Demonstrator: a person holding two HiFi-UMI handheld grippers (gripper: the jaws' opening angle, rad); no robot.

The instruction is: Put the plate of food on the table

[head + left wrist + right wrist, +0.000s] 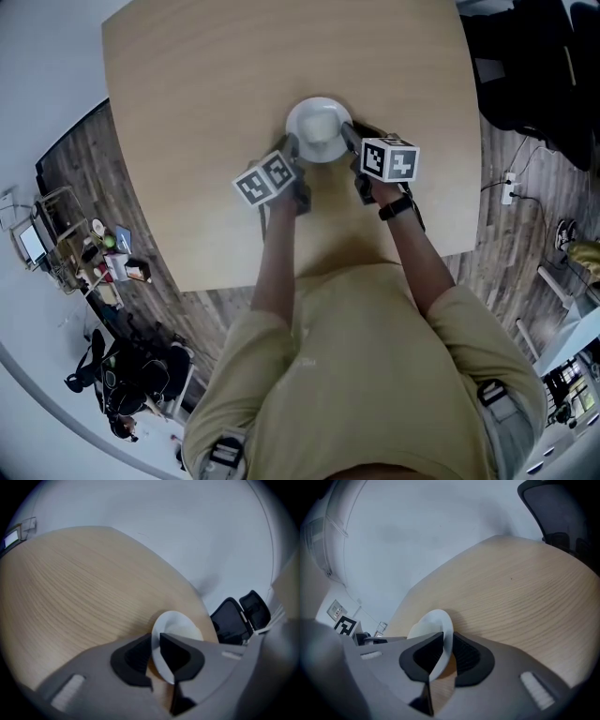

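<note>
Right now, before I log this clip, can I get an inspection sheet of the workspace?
Surface: light wood table, holding only the plate.
Job's things: white plate near the table's middle. Food on it cannot be made out, nor whether it rests down.
Clutter: small items on a rack on the floor, at the left.
Grippers: left gripper and right gripper each closed on the plate's rim, on opposite sides.
Cables: white plug and cord on the floor, at the right.
Surroundings: plank floor; black chair beyond the table.
</note>
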